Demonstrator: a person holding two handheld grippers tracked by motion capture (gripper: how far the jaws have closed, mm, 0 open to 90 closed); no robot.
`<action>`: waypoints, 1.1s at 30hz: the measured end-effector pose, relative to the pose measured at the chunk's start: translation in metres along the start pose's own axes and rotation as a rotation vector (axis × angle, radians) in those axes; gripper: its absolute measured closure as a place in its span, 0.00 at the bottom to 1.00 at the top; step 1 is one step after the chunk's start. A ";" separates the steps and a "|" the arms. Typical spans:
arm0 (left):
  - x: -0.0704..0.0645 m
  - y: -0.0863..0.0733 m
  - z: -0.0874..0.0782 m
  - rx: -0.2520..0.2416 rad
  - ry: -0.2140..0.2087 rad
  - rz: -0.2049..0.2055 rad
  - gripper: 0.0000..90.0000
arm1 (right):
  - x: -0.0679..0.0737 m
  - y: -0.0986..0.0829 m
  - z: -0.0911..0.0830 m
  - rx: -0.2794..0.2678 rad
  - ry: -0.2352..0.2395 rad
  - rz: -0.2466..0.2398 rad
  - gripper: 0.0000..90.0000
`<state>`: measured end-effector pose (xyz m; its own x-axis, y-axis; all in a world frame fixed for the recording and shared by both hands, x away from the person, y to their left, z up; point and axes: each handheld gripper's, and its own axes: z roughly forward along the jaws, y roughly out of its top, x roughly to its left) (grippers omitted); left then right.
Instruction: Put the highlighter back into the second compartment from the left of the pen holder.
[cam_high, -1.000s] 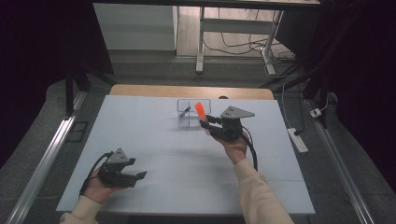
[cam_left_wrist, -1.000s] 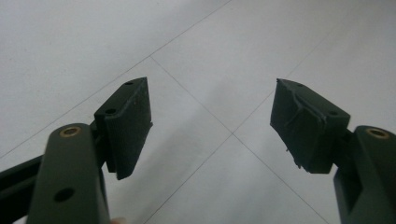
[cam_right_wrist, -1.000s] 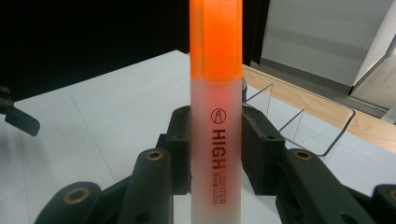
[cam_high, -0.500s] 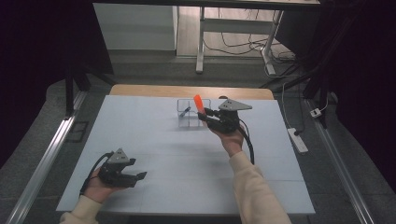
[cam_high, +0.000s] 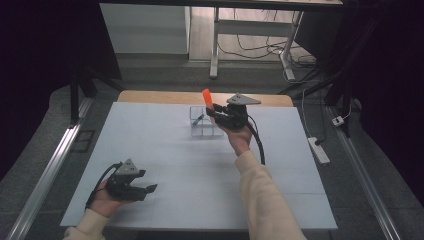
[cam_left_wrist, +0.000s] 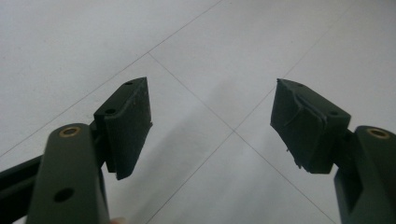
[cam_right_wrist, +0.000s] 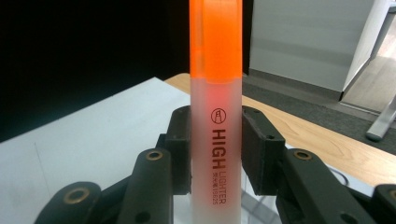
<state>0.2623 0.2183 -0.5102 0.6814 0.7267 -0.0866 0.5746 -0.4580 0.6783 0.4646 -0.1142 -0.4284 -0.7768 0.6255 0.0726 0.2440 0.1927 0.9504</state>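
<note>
High view dim, dark vignette at left and right edges; table (cam_high: 165, 150) evenly lit from above, soft shadows. Gripper views sharp up close, backgrounds slightly soft

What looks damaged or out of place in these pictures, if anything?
One pad of the left gripper looks worn: the pad at the right of its view has a ragged, chipped edge, while the other is smooth. Otherwise nothing stands out; the right gripper holds the orange highlighter upright and straight.
</note>
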 end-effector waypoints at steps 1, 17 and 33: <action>0.000 0.000 0.000 -0.001 -0.001 0.001 0.32 | 0.000 0.001 0.003 0.001 -0.004 -0.005 0.72; 0.003 -0.002 0.001 0.007 -0.005 -0.001 0.32 | -0.020 -0.002 0.038 -0.020 -0.050 0.045 0.72; 0.004 -0.003 0.002 0.019 -0.004 0.003 0.32 | -0.026 -0.011 0.050 -0.031 -0.053 0.107 0.68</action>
<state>0.2644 0.2216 -0.5139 0.6851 0.7232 -0.0871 0.5806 -0.4699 0.6649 0.5111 -0.0946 -0.4561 -0.7152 0.6807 0.1585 0.3048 0.0996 0.9472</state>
